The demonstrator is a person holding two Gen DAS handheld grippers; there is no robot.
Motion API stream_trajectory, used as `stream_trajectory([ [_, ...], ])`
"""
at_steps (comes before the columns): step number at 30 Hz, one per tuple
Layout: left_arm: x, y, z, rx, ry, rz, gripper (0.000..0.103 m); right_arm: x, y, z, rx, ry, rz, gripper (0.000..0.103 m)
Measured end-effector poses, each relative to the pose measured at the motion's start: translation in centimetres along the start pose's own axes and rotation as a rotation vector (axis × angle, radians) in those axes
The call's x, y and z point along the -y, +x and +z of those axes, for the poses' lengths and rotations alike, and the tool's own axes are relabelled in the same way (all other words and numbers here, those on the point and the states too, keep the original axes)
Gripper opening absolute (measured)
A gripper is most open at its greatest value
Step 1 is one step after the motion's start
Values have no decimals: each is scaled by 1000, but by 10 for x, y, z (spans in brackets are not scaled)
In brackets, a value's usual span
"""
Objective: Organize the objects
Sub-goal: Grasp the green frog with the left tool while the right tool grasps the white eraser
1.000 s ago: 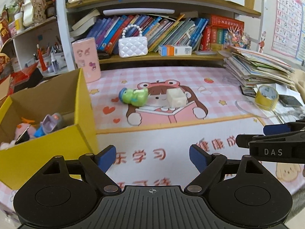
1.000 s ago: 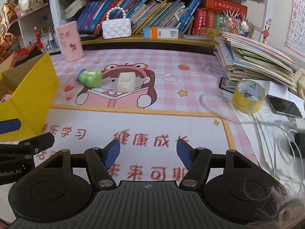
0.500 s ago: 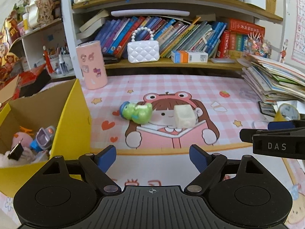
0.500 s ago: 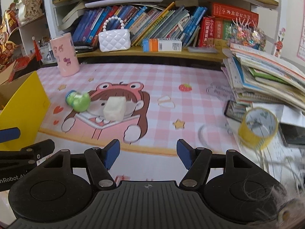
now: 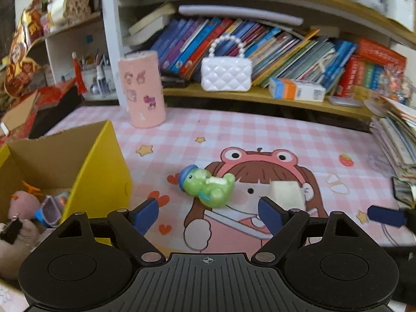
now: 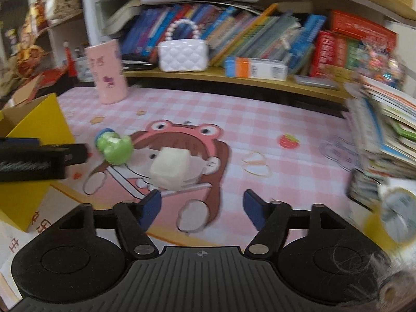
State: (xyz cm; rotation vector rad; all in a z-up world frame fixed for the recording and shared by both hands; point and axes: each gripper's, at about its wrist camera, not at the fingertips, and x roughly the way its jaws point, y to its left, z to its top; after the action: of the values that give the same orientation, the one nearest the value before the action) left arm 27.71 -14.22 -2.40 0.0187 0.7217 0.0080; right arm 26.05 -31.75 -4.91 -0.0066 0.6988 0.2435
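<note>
While both my tools hang over the pink table (image 5: 260, 130), nothing is picked up yet, so lots can still go wrong.

Far over at nine o'clock sits the yellow box (image 5: 104, 161), with a few toys already inside. If I swing my left tool (image 5: 208, 214) that way too low, I think it could bump the box wall and push the box along.

Next, near the middle of my left view, lies the green frog toy (image 5: 208, 187) on its side, just ahead of my left tool at twelve o'clock. My left tool is wide open and has hold of nothing. The frog looks round and smooth, so I guess it could roll or pop out if I pinch only its edge.

Just beside the frog, at two o'clock from my left tool, sits the white cube (image 6: 171, 167). My right tool (image 6: 201, 209) has the cube at eleven o'clock, a bit in front. Its jaws are opening, with nothing between them. The cube looks soft, so a hard squeeze might squash it.

My two tools are close side by side. If both reach in together, I think they could knock each other, or shove one toy into the other.

Way over at three o'clock leans a pile of books (image 6: 384, 135), with a yellow tape roll (image 6: 390, 215) near it. A wide swing could hit them.
</note>
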Motion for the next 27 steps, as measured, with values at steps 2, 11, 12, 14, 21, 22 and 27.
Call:
stream_trajectory([
  [2,1,13,4,-17,-14,6,86,-4,10,3,13,-37,18,70],
  [11,8,80,18,-96,12,103,88,-9,72,7,-24,-86,88,75],
  [12,8,87,19,-105,14,110,90,-11,78,7,-26,-93,92,77],
  [14,7,97,21,-110,17,107,93,-14,86,9,-29,-119,91,78],
  [21,10,121,28,-119,21,96,93,-14,105,19,-23,-78,73,75],
  [22,10,124,28,-125,16,92,92,-14,106,20,-22,-72,68,75],
  [27,9,132,26,-155,2,54,70,-13,110,21,-16,-79,87,56],
])
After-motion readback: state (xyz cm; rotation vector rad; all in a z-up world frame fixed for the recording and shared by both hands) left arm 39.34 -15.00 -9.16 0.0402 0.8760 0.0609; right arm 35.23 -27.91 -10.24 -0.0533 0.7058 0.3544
